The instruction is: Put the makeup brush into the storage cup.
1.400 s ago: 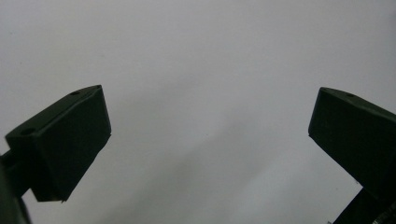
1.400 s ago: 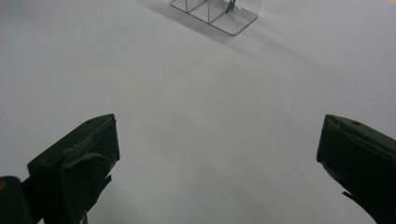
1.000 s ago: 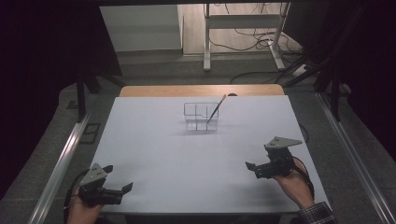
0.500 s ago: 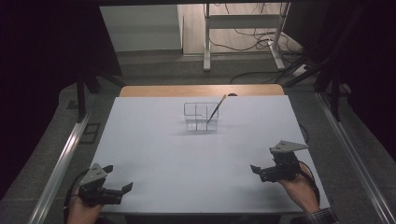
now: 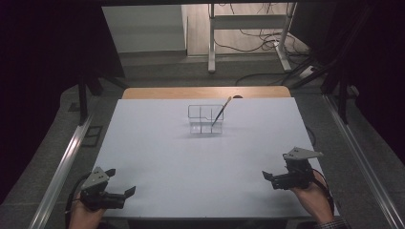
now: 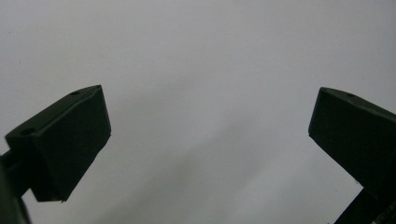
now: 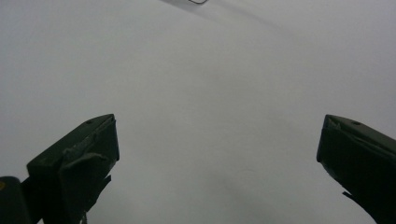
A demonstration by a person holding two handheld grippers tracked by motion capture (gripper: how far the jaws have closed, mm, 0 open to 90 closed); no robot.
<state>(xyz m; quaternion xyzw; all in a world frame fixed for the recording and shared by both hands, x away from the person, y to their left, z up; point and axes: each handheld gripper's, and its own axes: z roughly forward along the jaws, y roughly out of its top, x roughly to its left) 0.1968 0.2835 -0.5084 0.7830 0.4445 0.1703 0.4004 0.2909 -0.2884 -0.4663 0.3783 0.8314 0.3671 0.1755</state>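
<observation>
Both my claws, left (image 5: 128, 192) and right (image 5: 265, 175), hang spread and empty; reaching carelessly could tip that brush (image 5: 221, 110) out of the clear organizer (image 5: 205, 119).

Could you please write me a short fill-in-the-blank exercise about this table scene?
1. The thin brown stick leans inside the clear ___ organiser.
2. The left gripper has its jaws ___.
3. The right gripper hovers over the ___ table sheet.
4. The organiser stands toward the table's ___ edge.

Missing words: compartmented; open; white; far
</observation>
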